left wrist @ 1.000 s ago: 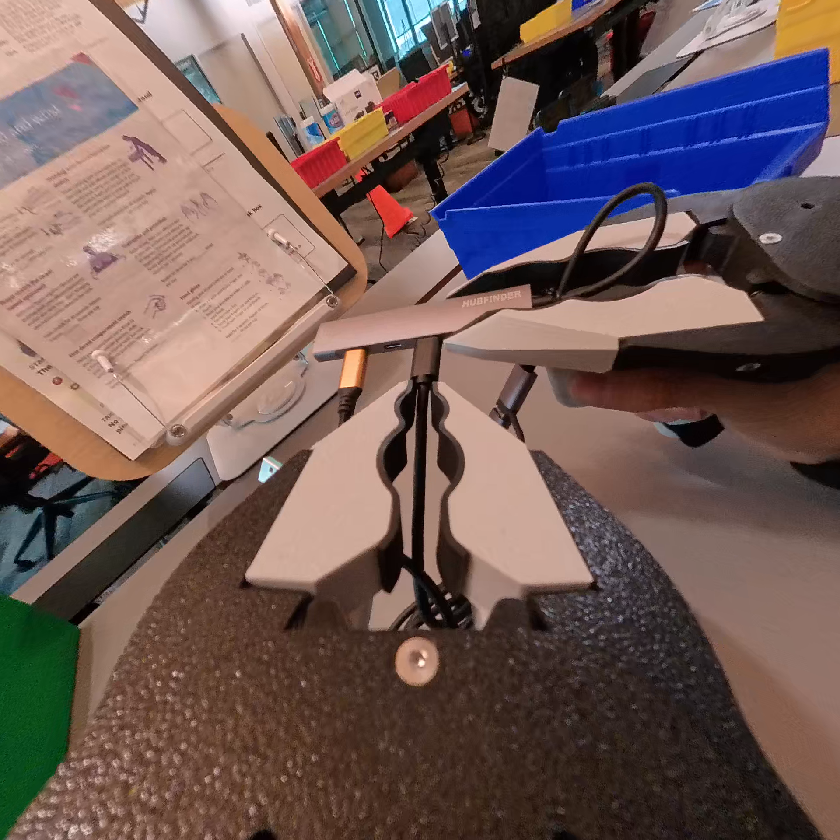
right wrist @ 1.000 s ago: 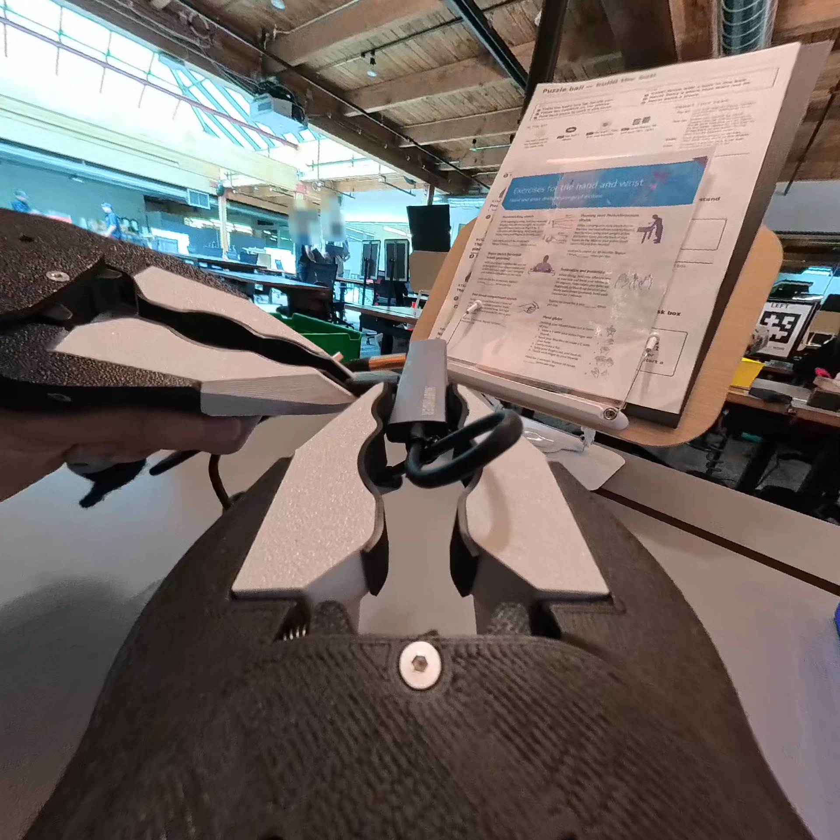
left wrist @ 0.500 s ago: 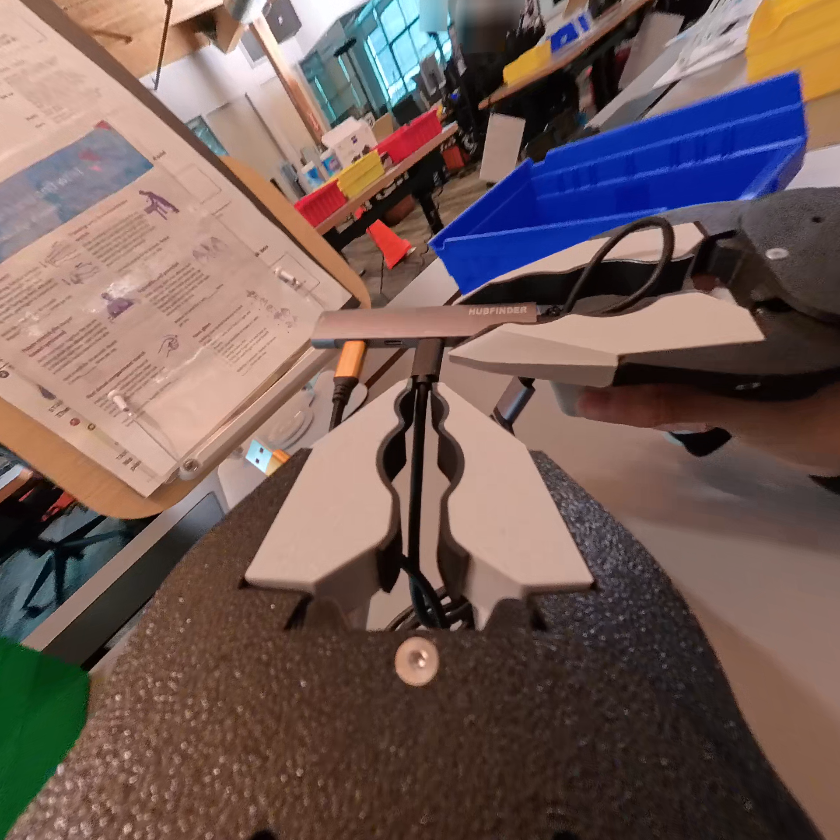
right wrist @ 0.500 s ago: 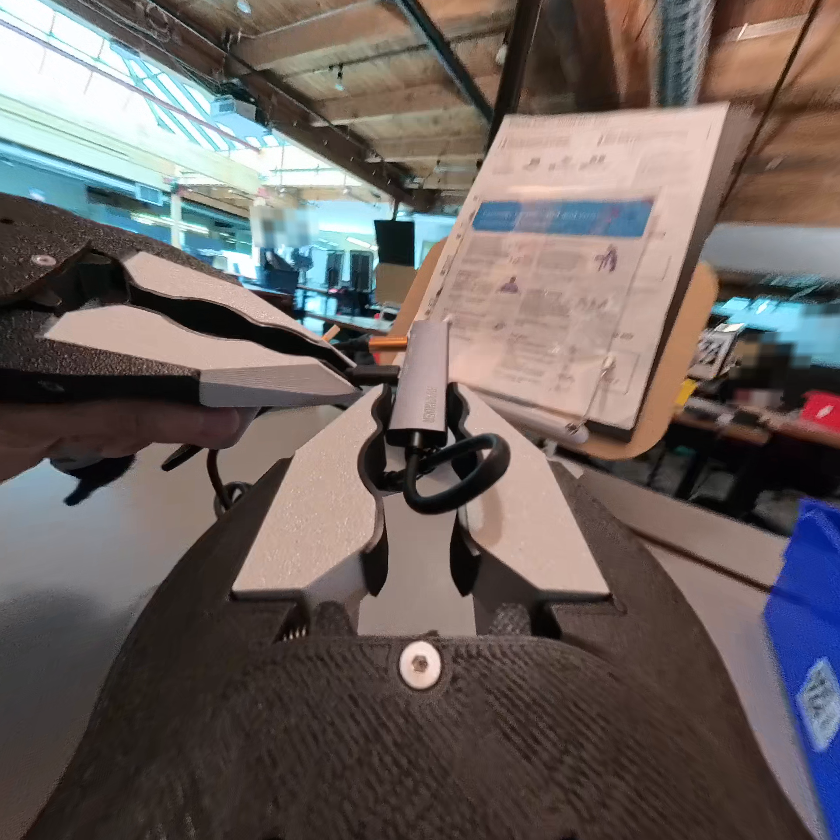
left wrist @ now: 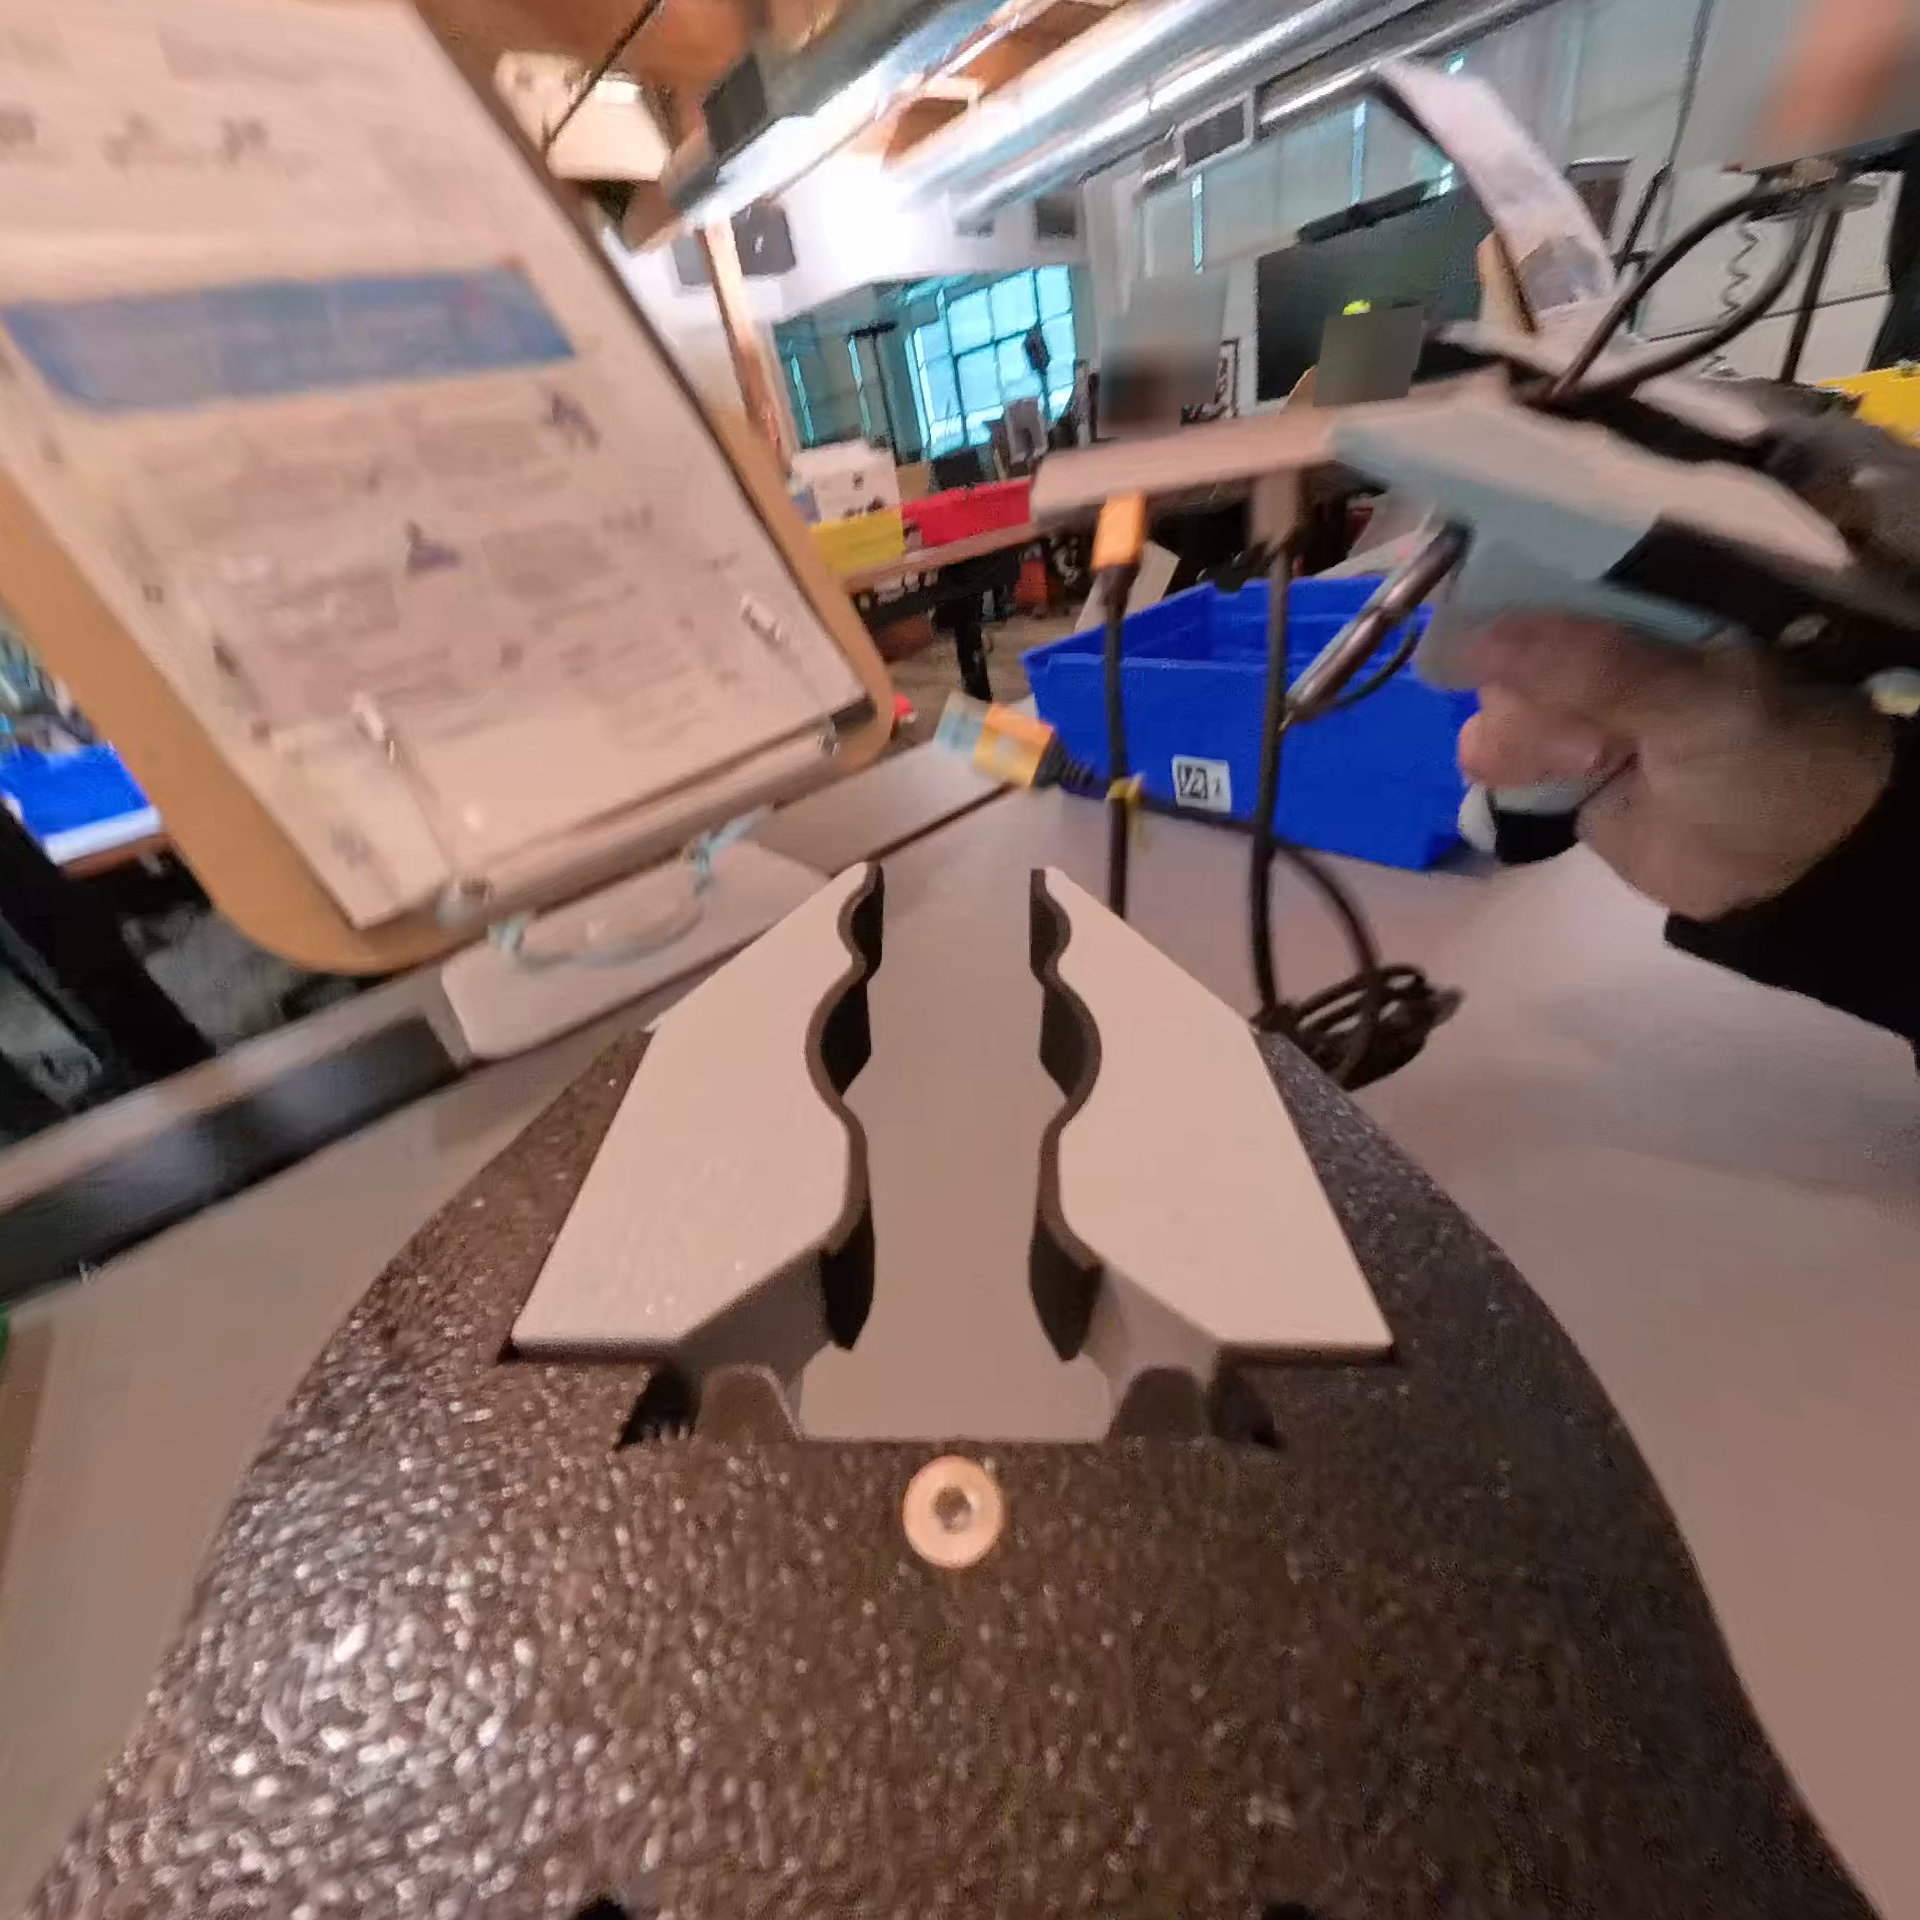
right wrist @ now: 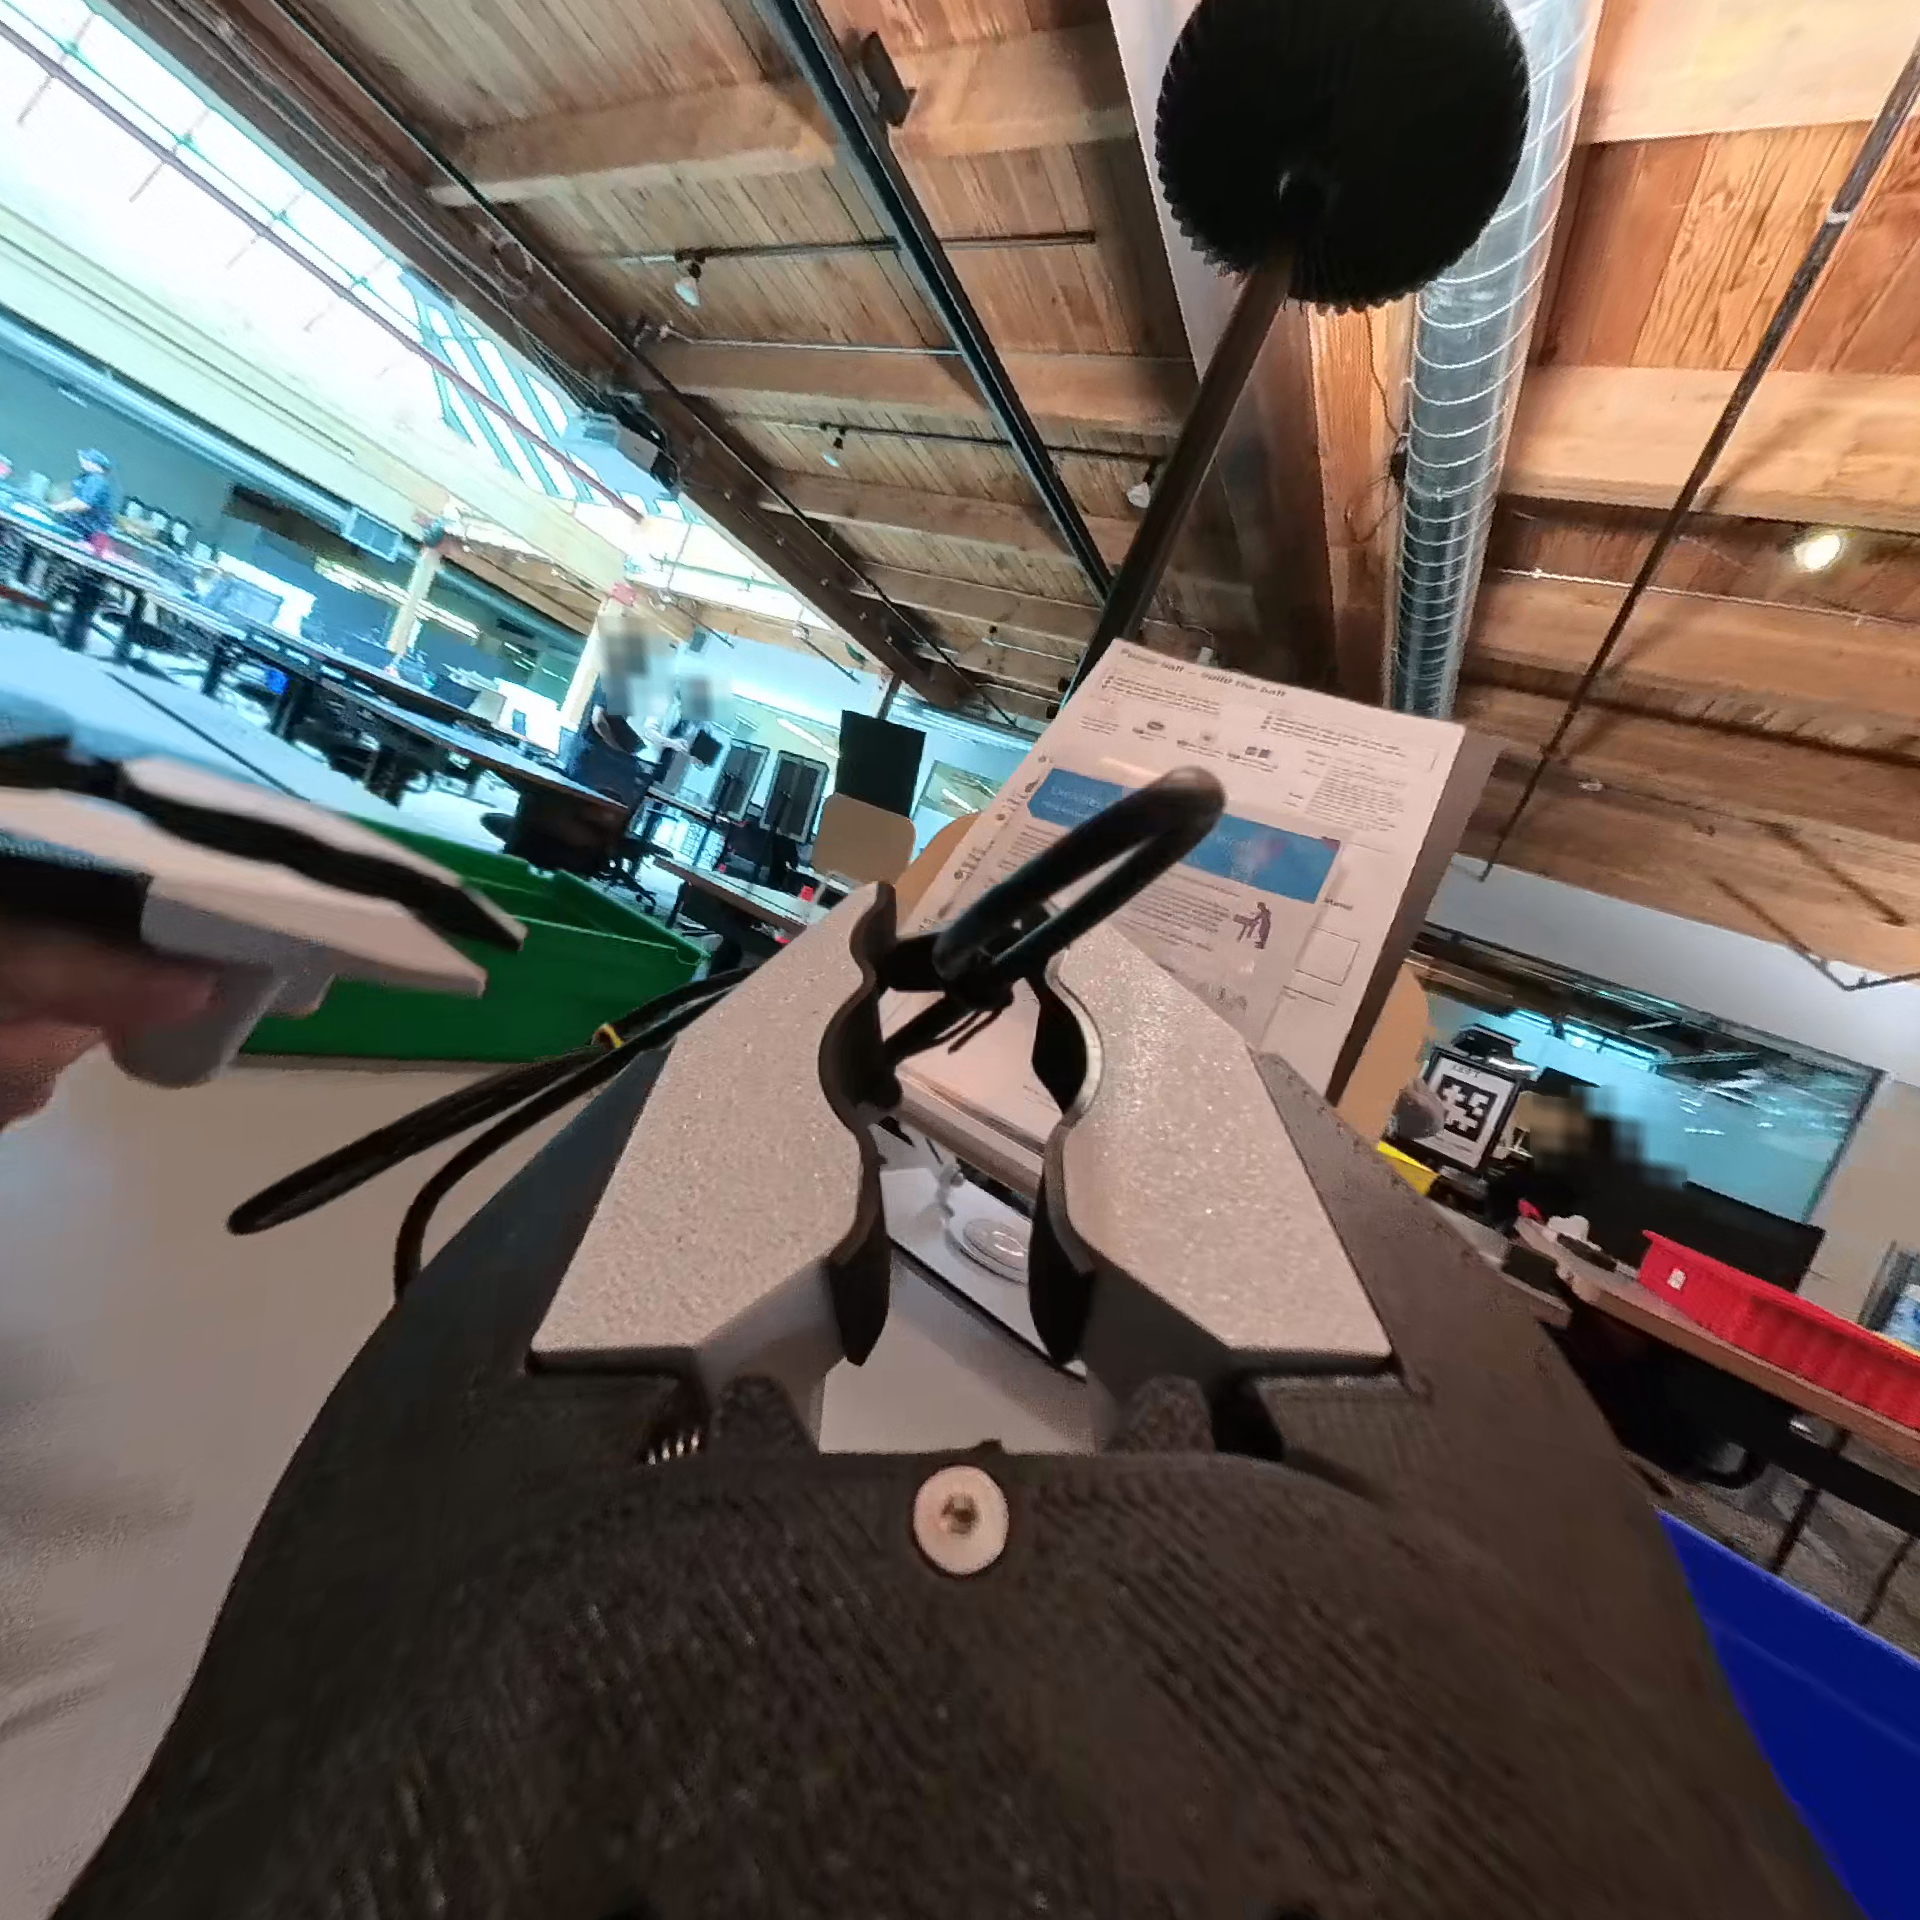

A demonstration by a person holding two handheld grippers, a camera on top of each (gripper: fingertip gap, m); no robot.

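Note:
My left gripper [left wrist: 954,899] is open and empty, low over the grey table [left wrist: 1558,1299]. My right gripper [left wrist: 1351,457] is raised at the upper right and shut on a flat grey USB hub [left wrist: 1174,462]. An orange-tipped cable [left wrist: 1117,540] and a black cable [left wrist: 1270,727] hang from the hub down to a coil [left wrist: 1351,1023] on the table. In the right wrist view my right gripper [right wrist: 961,935] clamps the hub edge-on, mostly hidden, with its black cable loop [right wrist: 1081,862] sticking up. The left gripper [right wrist: 478,951] shows at the left.
A document stand with printed sheets [left wrist: 416,520] leans at the left, close to my left gripper, and shows ahead in the right wrist view [right wrist: 1299,831]. A blue bin [left wrist: 1247,717] stands behind the cables. A green bin [right wrist: 499,982] sits far left.
My left gripper let go of the black cable, opened and drew back. My right gripper lifted the hub, so its cables now hang down to the table.

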